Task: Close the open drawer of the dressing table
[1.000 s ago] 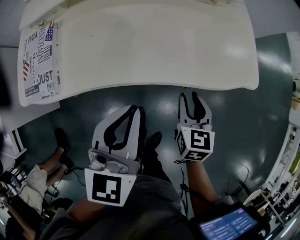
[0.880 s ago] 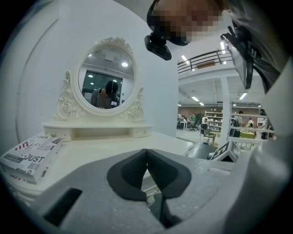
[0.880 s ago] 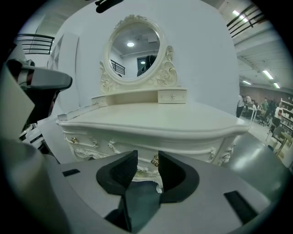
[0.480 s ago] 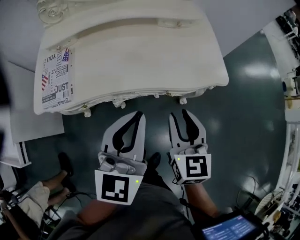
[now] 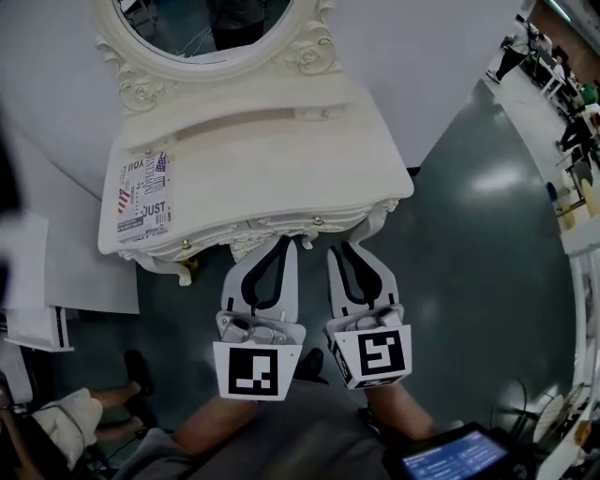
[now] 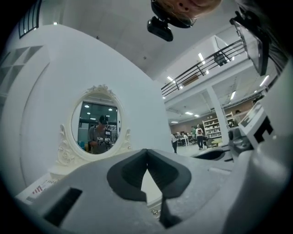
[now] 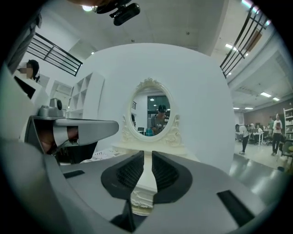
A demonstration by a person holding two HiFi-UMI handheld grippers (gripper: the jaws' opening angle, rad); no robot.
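Note:
The white dressing table [image 5: 272, 155] with its oval mirror [image 5: 216, 23] stands against the wall, seen from above. Its carved front edge [image 5: 281, 225] faces me; I cannot tell whether a drawer stands out. My left gripper [image 5: 286, 244] points level at the front edge with its tips touching, shut on nothing. Beside it my right gripper [image 5: 345, 249] has its jaws closing, a narrow gap left and nothing between them. The left gripper view shows the shut tips [image 6: 146, 153] below the mirror [image 6: 98, 125]. In the right gripper view the right gripper [image 7: 147, 157] frames the table's carved front [image 7: 142, 199].
A printed sheet [image 5: 142, 199] lies on the left of the table top. A white panel [image 5: 66, 272] lies on the floor at the left. A person's legs and shoes [image 5: 131, 375] show at bottom left, a lit screen [image 5: 450, 455] at bottom right. Dark green floor [image 5: 469, 281] spreads to the right.
Both grippers have risen and moved up to the table's front edge. The right jaws have narrowed from wide apart. The mirror has come into the head view.

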